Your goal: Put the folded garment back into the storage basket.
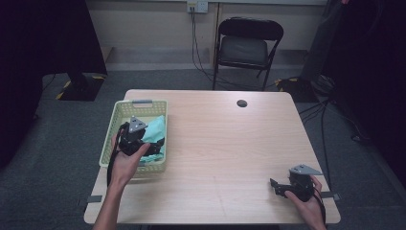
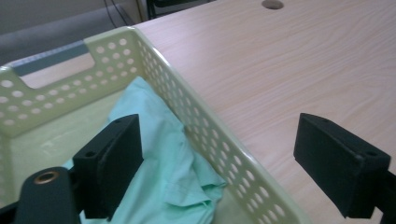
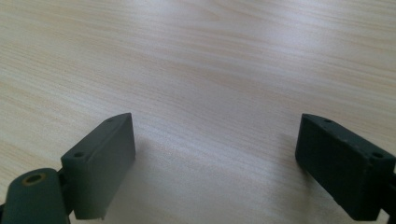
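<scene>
The left gripper (image 2: 219, 154), jaws released, straddled the basket (image 2: 224, 154) wall at the desk's left edge, the green cloth (image 2: 163, 158) just inside

No text, label, brand, number or sign can be read anywhere in these views. The yellow and black striping on the floor at about ten o'clock from the table carries no letters.
</scene>
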Demonstrator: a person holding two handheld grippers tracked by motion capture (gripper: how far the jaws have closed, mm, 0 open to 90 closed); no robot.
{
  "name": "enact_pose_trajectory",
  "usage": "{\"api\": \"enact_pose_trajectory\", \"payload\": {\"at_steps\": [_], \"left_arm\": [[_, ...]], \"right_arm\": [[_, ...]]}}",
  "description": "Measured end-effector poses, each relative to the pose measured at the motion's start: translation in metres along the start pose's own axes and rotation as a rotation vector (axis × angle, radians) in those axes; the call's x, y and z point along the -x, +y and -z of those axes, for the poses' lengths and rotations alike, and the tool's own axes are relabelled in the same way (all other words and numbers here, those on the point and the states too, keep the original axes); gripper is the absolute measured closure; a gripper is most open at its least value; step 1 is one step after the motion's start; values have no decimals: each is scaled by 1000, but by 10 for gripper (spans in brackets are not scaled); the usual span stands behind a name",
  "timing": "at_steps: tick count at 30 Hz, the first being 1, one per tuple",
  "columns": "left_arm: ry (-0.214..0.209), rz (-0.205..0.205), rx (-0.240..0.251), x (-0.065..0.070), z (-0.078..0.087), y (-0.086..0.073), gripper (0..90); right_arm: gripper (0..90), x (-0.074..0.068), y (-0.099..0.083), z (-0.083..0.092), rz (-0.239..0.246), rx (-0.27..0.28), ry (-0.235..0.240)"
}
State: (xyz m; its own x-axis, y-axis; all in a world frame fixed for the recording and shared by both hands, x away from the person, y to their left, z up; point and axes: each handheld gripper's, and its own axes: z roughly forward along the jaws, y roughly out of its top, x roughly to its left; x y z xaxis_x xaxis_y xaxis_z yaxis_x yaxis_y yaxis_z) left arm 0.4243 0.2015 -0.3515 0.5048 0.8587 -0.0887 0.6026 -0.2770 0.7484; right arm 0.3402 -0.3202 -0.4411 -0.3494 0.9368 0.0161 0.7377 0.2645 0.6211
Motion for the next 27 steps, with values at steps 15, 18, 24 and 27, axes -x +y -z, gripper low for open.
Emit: {"api": "enact_pose_trajectory", "payload": {"at_steps": [15, 18, 24, 27], "left_arm": [[-61, -71, 21, 29, 10, 3, 159], [-68, -70, 29, 35, 12, 4, 162], [-100, -88, 11, 47, 16, 3, 156], [-109, -104, 2, 55, 16, 0, 159]], "right_arm": [[113, 0, 0, 0, 0, 0, 0], [113, 0, 0, 0, 0, 0, 0], [113, 0, 0, 0, 0, 0, 0], [113, 0, 0, 0, 0, 0, 0]]}}
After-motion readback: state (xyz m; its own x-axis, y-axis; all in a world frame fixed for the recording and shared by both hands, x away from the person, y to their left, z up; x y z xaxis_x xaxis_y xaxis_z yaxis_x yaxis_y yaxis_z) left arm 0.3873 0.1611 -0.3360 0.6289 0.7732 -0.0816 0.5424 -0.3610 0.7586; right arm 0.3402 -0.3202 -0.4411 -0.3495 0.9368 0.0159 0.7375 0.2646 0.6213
